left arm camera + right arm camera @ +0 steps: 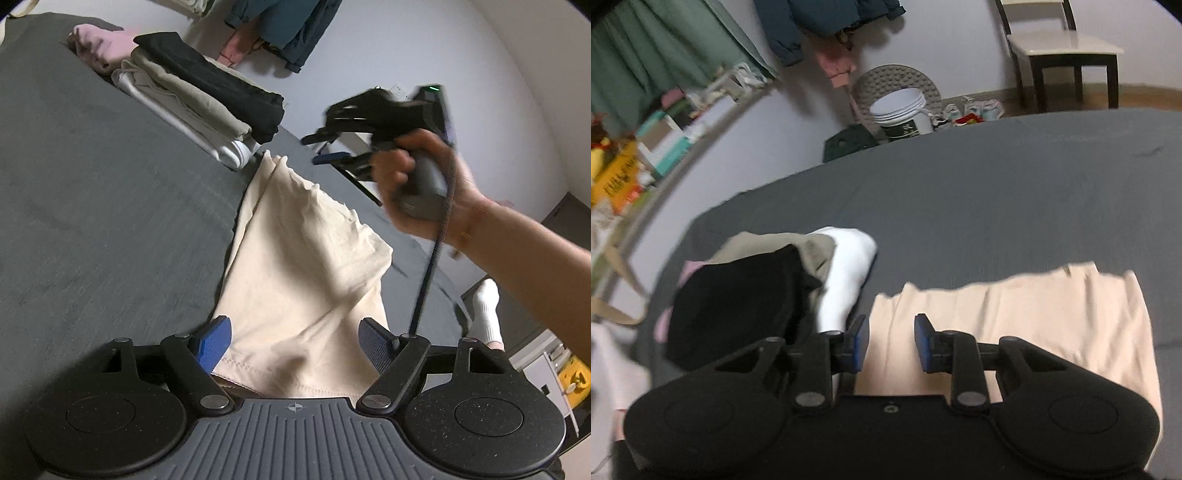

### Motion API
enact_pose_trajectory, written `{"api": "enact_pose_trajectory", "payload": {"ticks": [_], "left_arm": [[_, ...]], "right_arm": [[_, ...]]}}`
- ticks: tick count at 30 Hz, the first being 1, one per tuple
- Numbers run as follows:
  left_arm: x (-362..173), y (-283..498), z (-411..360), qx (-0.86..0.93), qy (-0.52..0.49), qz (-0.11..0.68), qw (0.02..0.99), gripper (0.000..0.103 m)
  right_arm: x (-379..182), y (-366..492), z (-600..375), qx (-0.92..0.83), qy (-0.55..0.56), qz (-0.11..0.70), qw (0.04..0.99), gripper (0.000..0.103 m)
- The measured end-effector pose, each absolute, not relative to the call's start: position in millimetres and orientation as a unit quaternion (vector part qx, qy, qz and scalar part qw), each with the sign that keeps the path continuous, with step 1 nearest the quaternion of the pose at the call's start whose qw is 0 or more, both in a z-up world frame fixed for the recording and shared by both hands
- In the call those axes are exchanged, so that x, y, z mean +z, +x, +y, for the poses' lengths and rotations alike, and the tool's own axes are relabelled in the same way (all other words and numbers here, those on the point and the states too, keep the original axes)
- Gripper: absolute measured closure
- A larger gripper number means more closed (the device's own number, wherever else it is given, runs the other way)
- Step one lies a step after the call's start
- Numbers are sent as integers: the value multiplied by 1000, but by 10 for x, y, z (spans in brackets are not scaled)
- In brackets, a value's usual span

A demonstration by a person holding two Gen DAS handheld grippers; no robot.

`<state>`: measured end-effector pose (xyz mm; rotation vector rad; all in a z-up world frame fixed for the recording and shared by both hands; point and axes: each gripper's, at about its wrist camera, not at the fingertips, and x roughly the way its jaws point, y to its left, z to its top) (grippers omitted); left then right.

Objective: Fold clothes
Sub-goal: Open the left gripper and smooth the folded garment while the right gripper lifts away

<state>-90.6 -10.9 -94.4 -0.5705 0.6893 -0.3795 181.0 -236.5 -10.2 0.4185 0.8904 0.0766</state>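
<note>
A cream garment [303, 258] lies folded into a long strip on the dark grey bed [92, 203]. My left gripper [295, 343] stands open over its near hem, one blue finger on each side of the cloth. A person's hand holds my right gripper [325, 147] in the air above the strip's far end. In the right wrist view, my right gripper [892, 343] is open above the cream garment [1015, 321], with nothing between its pads. A stack of folded clothes [192, 92], black on olive on white with pink behind, sits just beyond the strip, and the same stack [757, 288] appears at the left.
The grey bed [997, 184] stretches bare to the right. Past its edge are a white bucket [905, 110], a chair [1063, 48], a cluttered shelf [665, 129] and hanging clothes [280, 26]. A foot in a white sock [487, 314] stands by the bed's edge.
</note>
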Motion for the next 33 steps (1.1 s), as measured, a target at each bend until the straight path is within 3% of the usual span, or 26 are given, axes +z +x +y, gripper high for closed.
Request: {"api": "enact_pose_trajectory", "payload": {"ticks": [7, 11, 14, 26, 31, 33], "left_arm": [[-941, -930, -114, -183, -264, 332, 887, 27], [-968, -933, -107, -179, -266, 332, 887, 27], [-964, -955, -127, -173, -258, 333, 891, 26], [-998, -1066, -180, -162, -223, 332, 902, 27], [-1005, -1079, -169, -160, -226, 328, 903, 27], [-1002, -1080, -162, -158, -228, 327, 903, 26]], "right_arm": [[-240, 2002, -2156, 13, 144, 444, 884, 80], [-280, 2039, -2084, 13, 122, 447, 886, 98], [-256, 2043, -2051, 14, 114, 449, 886, 101], [-134, 2126, -1891, 36, 128, 463, 876, 100], [-221, 2135, -2011, 33, 177, 481, 858, 90], [-134, 2048, -2117, 40, 198, 466, 861, 80]]}}
